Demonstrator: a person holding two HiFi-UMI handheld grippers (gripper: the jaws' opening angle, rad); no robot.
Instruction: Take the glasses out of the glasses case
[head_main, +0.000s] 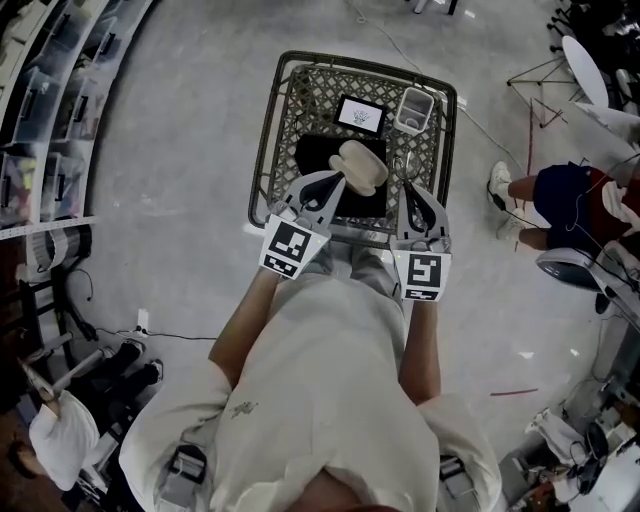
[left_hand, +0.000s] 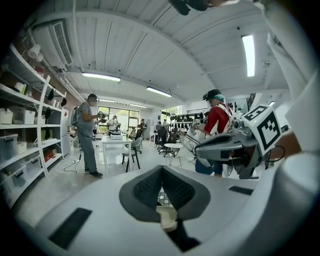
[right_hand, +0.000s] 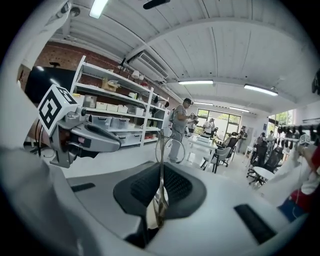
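Glasses (right_hand: 160, 165) out of the case, pinched edge-on between the closed jaws of the right gripper (head_main: 411, 192), one lens ring standing up above the pads. Beige case (head_main: 362, 166) clamped at its near edge by the left gripper (head_main: 336, 184), jaws closed on it, just left of the glasses. Both over a black cloth (head_main: 312, 152) inside a mesh cart (head_main: 268, 130). Beyond the cloth, a small screen (head_main: 360, 114) beside a clear tub (head_main: 415, 108).

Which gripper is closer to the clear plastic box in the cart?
Right. The right gripper, holding the glasses, is just short of the clear plastic box; the left gripper, holding the glasses case, is farther left.
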